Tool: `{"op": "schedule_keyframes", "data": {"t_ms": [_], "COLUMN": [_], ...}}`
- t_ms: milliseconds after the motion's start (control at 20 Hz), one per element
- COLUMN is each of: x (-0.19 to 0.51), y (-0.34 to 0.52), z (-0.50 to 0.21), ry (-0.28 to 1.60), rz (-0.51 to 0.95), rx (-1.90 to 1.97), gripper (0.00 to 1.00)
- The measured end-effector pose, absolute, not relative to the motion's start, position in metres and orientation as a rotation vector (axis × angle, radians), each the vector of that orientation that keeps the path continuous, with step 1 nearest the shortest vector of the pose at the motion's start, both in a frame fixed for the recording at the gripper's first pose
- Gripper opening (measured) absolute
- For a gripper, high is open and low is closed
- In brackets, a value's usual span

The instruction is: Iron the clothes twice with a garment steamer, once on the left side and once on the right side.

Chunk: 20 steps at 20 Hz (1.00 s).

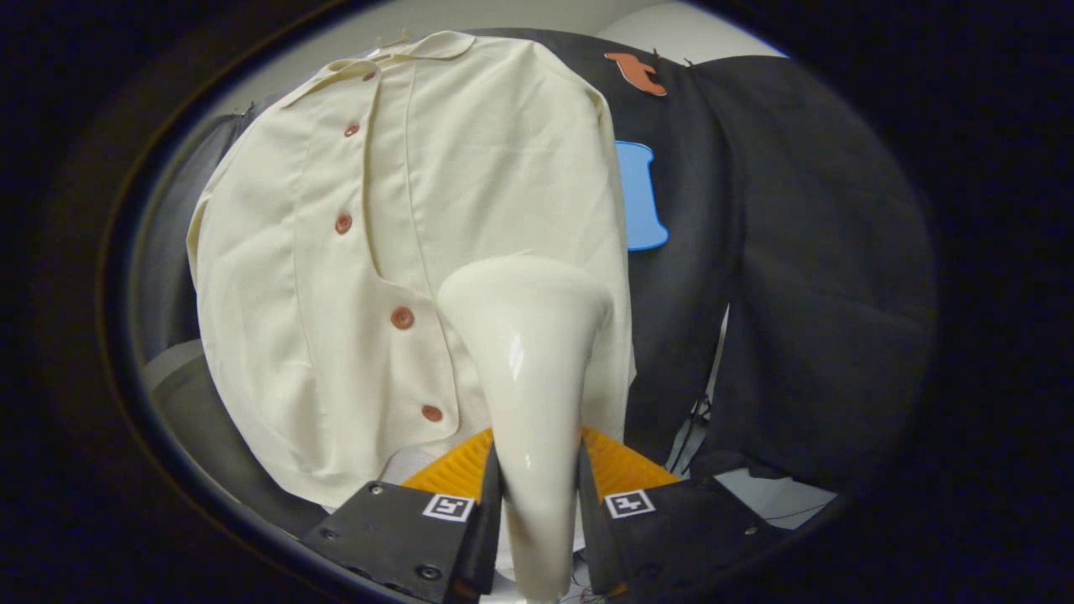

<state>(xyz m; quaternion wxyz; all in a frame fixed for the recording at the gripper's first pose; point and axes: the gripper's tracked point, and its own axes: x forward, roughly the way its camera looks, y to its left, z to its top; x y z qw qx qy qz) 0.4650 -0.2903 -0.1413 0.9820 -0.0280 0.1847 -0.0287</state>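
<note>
A cream button-up shirt [352, 252] with several reddish-brown buttons hangs in front of the black cloth wall. A glossy cream garment steamer [529, 369] rises between my fingers, its handle pressed by both. My gripper [537, 495] is shut on that handle. The steamer's wide head sits over the lower part of the shirt, to the right of the button row and near the shirt's right edge. Whether the head touches the fabric I cannot tell.
The black cloth wall [805, 277] stretches behind and to the right of the shirt. Thin cables [692, 424] hang below the cloth, right of the fingers. A grey surface [180, 369] lies low at the shirt's left.
</note>
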Motion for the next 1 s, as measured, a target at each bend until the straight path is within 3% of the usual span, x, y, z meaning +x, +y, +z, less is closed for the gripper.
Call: {"op": "schedule_keyframes", "data": {"t_ms": [600,1000], "x": [0.422,0.387], "y": [-0.32,-0.322], "z": [-0.248,-0.252], "ry": [0.477,0.492], "rz": [-0.078,-0.093], "rx": [0.037,0.044], "gripper": [0.42,0.41]}}
